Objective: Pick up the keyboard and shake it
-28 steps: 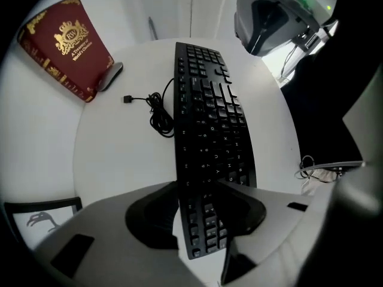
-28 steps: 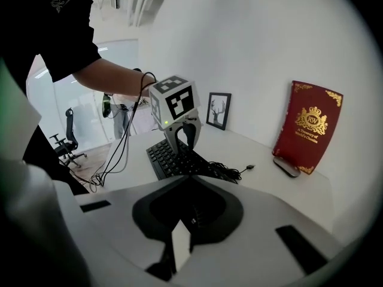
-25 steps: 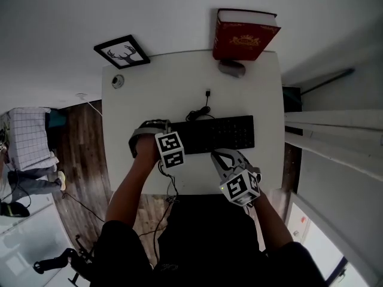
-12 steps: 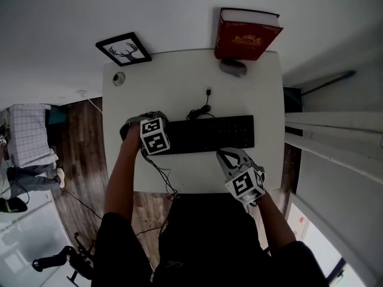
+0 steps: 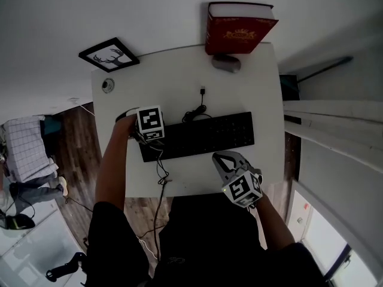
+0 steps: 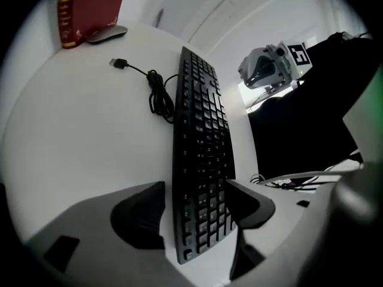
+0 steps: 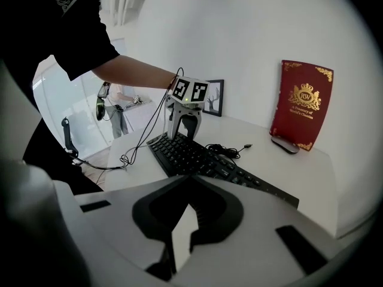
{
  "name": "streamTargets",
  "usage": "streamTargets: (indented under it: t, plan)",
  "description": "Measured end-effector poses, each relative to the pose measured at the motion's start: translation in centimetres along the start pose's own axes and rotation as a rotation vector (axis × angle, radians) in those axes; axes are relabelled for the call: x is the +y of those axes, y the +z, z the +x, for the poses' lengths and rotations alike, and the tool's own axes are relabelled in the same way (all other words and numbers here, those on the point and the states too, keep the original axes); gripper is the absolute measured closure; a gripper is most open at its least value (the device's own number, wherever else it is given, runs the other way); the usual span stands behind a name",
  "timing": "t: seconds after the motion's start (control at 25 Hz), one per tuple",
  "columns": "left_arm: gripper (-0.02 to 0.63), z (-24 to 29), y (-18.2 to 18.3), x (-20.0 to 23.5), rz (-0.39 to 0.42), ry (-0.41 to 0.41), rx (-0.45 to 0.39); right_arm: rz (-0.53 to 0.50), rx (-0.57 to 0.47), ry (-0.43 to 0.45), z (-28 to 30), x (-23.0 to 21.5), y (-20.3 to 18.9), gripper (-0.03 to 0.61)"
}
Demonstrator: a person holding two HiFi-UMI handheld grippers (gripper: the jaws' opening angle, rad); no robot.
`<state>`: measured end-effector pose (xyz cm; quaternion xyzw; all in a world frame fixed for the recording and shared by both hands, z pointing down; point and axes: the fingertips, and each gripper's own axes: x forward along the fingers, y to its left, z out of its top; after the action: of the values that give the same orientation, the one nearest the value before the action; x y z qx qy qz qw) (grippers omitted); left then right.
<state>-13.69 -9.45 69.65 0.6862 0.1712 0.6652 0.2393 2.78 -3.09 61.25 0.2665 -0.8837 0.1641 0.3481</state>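
Left claw (image 6: 196, 203), just opened, straddles keyboard (image 6: 201, 124) beside cable (image 6: 159, 98)

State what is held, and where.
Nothing. The left gripper, jaws just opened, straddles the keyboard at its end without gripping; the right gripper is shut, empty.

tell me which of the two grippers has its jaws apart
The left gripper: its jaws have just been opening and stand apart astride the end of the flat black keyboard. The right gripper has its jaws shut together, holding nothing.
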Motion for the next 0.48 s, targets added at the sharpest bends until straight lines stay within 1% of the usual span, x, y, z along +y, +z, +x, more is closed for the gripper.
streamTargets:
  t: [0.08, 0.16, 0.24, 0.28, 0.32, 0.36, 0.48]
  plan:
    - [0.304, -0.1, -0.3, -0.1, -0.003, 0.001, 0.039, 0.007, -0.004, -0.016, 0.4, -0.4, -0.3, 0.557]
    - [0.332, 0.1, -0.3, -0.4, 0.023, 0.039, 0.084, 0.012, -0.009, -0.037, 1.0, -0.8, -0.9, 0.557]
    - [0.347, 0.3, 0.7, 0.3, 0.101, 0.145, 0.086, 0.022, -0.015, -0.050, 1.2, -1.1, -0.7, 0.557]
    - [0.347, 0.3, 1.2, 0.6, 0.130, 0.197, 0.085, 0.023, -0.019, -0.052, 1.3, -1.1, -0.4, 0.557]
    - [0.347, 0.4, 1.3, 0.7, 0.141, 0.229, 0.089, 0.021, -0.023, -0.051, 1.4, -1.0, -0.2, 0.557]
    - [0.365, 0.5, 1.3, 0.7, 0.140, 0.244, 0.095, 0.016, -0.025, -0.048, 1.4, -0.9, -0.2, 0.557]
    - [0.364, 0.7, 1.2, 0.5, 0.120, 0.250, 0.106, 0.003, -0.024, -0.044, 1.4, -0.7, -0.4, 0.557]
